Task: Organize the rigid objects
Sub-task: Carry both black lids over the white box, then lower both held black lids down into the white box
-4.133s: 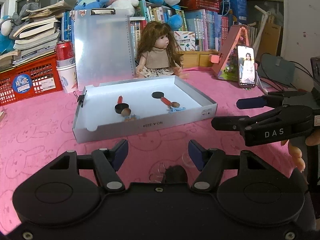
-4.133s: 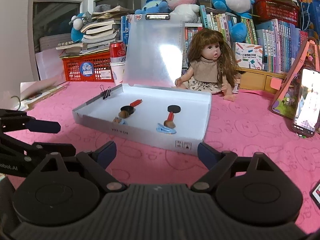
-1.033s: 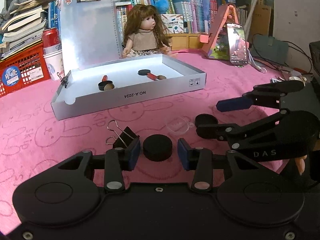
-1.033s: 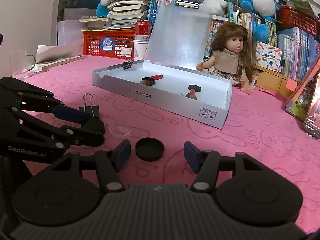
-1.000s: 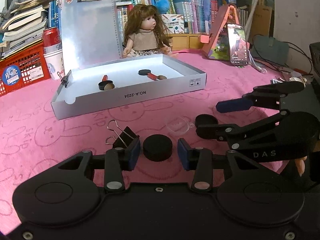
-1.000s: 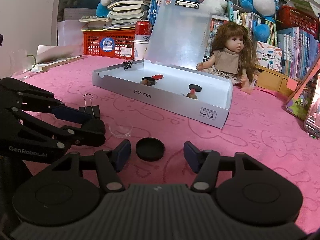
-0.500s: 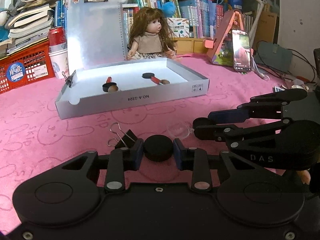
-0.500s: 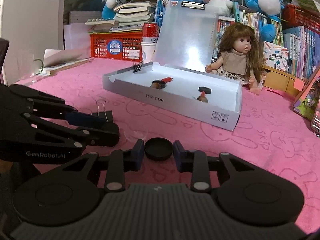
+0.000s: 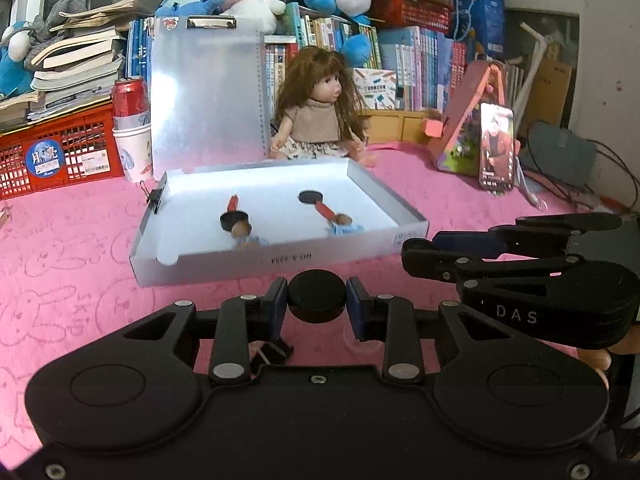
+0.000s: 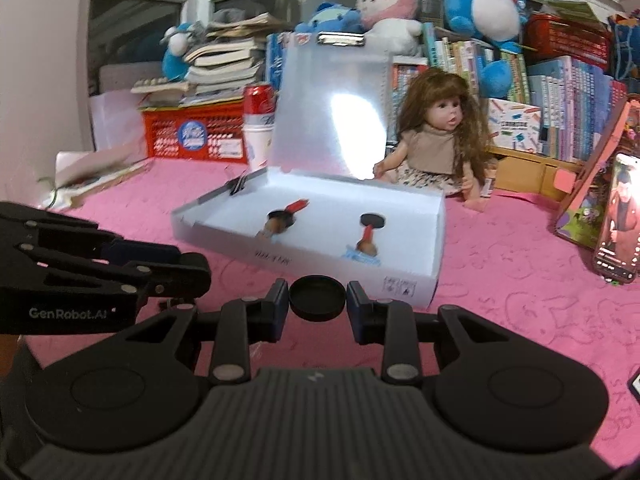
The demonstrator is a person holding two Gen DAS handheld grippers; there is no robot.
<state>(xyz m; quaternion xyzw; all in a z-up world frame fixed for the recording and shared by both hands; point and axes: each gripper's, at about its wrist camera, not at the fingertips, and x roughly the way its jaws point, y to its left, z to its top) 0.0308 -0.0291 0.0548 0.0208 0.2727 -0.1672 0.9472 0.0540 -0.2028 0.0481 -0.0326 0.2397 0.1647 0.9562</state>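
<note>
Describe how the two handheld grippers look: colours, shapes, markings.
Both are matte black plastic with two round discs at the base, silver rivets on linked bars and blue pads inside the jaws. The left gripper reads "GenRobot.AI" in white on its side; the right gripper has a ribbed top and "DAS" on its side.

Indoor lighting dim and uneven. Strong glare on the translucent upright lid (image 9: 206,100) at upper centre. Fisheye bending at frame edges, corners vignetted black. Right wrist view slightly motion-blurred; foreground dark.
</note>
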